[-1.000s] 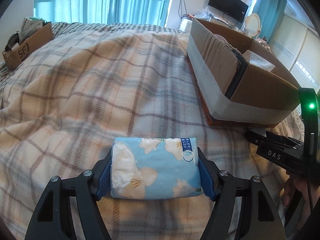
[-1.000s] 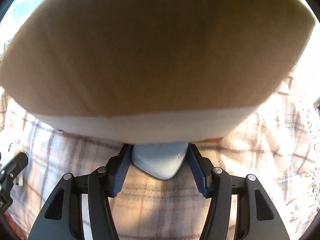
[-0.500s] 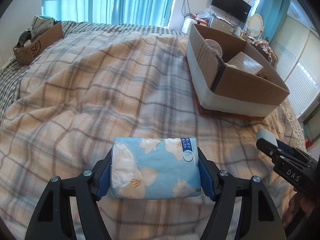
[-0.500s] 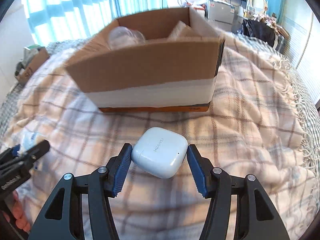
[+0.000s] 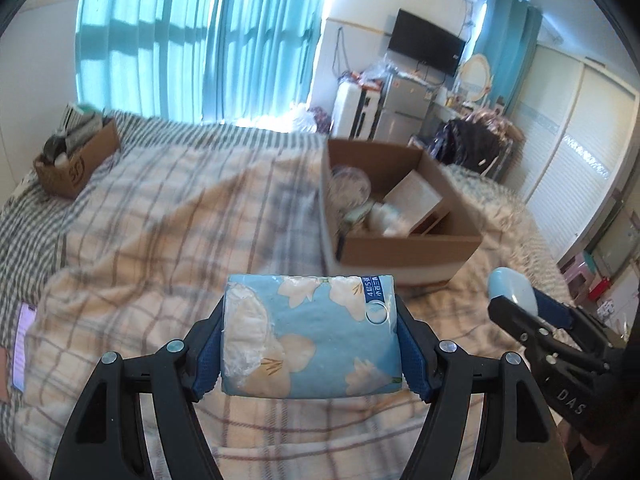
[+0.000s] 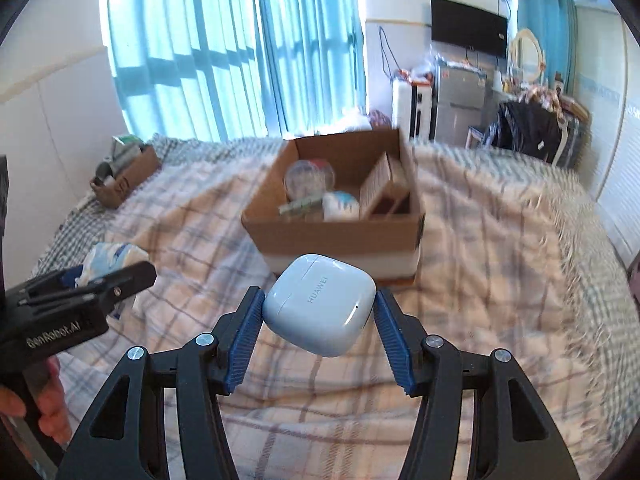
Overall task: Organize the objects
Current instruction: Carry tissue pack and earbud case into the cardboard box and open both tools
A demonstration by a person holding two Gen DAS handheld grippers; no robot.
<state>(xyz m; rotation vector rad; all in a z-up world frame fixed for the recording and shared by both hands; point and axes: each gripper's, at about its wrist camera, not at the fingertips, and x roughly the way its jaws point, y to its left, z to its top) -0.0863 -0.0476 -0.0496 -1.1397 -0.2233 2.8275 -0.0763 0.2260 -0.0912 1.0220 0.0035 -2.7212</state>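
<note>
My left gripper is shut on a blue floral tissue pack and holds it above the plaid bed. My right gripper is shut on a pale blue earbud case, also held up in the air. An open cardboard box stands on the bed ahead of both, to the right in the left wrist view and centred in the right wrist view. It holds a clear round container, a wooden organizer and other small items. Each gripper shows in the other's view: right one, left one.
A smaller cardboard box with items stands at the bed's far left corner. A phone lies at the left edge of the bed. Curtains, a fridge, a TV and a wardrobe lie beyond the bed.
Both grippers have risen and pulled back from the big box with their objects still held. The box now looks smaller and its inside is visible.
</note>
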